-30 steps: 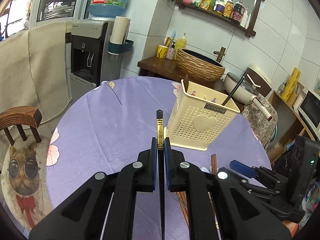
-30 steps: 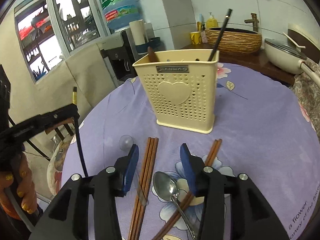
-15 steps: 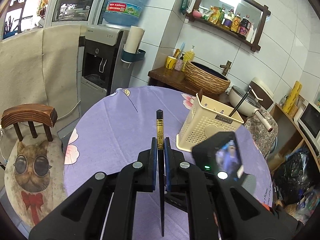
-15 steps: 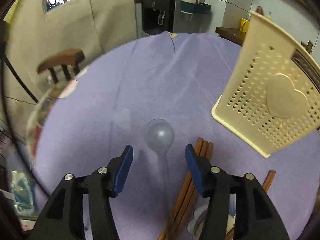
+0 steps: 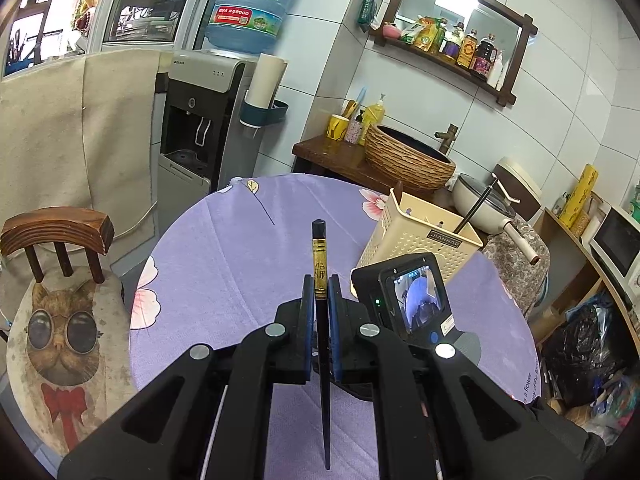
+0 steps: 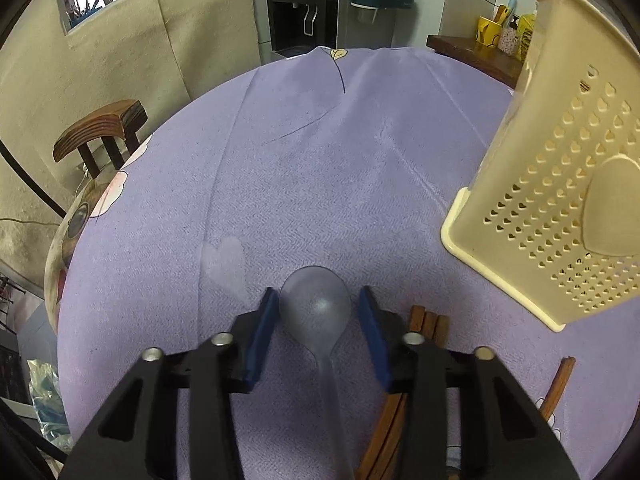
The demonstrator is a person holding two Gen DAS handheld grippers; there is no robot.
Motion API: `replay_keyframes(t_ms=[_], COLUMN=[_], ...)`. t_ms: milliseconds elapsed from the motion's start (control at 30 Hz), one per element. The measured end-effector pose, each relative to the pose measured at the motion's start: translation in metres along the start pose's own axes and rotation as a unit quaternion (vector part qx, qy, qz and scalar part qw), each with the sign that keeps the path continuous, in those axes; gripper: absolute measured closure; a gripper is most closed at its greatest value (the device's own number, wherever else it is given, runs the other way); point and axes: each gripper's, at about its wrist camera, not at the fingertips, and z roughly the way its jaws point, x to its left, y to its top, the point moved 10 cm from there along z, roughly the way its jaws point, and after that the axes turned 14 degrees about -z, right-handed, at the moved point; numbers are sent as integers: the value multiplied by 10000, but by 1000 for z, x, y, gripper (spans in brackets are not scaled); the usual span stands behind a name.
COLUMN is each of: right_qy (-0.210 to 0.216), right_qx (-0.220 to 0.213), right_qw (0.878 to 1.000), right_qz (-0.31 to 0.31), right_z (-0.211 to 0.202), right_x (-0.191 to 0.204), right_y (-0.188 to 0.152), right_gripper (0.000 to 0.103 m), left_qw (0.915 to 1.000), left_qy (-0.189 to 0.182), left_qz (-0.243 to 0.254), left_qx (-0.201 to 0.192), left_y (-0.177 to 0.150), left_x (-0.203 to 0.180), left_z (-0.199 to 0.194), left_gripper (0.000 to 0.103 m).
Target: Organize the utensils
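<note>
- Left gripper (image 5: 320, 294): pads clamped on a black chopstick (image 5: 319, 256) with a gold band, tip sticking out past the fingers, above the purple tablecloth (image 5: 224, 264).
- Cream utensil holder (image 5: 424, 240): stands upright on the cloth, to the right of that chopstick; one dark stick leans inside it.
- Right gripper (image 6: 316, 312): jaws closing, translucent spoon (image 6: 316, 308) lies on the cloth between them, bowl level with the fingertips. Pads not pressing it yet, small gaps either side.
- Brown chopsticks (image 6: 428, 322): flat on the cloth, just right of the spoon, between it and the holder (image 6: 560, 208).
</note>
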Motion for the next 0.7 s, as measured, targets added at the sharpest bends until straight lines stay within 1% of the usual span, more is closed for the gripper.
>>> replay_keyframes(t_ms=[67, 200, 333, 433, 500, 600, 700], right_qy=[-10, -9, 6, 22, -40, -140, -127], right_qx=[-7, -314, -768, -1149, -1352, -1539, -1622], right_qw=[10000, 9993, 9959, 9909, 9873, 9835, 9815], right_qz=[47, 223, 479, 706, 833, 937, 1012], right_z=[-1, -22, -67, -107, -133, -159, -173], right_x=[-2, -8, -23, -36, -46, -56, -60], right_y=[-1, 1, 0, -6, -13, -26, -39], right_gripper=[68, 68, 68, 68, 68, 68, 68], left_qw=[10000, 10000, 9999, 9999, 9998, 9997, 9996], left_qy=[-17, -30, -66, -95, -115, -144, -136], left_qz=[-1, 41, 96, 135, 173, 213, 266], left_qx=[8, 5, 2, 8, 11, 22, 7], left_y=[0, -1, -1, -3, -5, -7, -8], left_x=[-1, -6, -11, -16, -19, -24, -28], left_z=[0, 0, 0, 1, 2, 2, 1], left_gripper=[96, 96, 96, 96, 96, 96, 96])
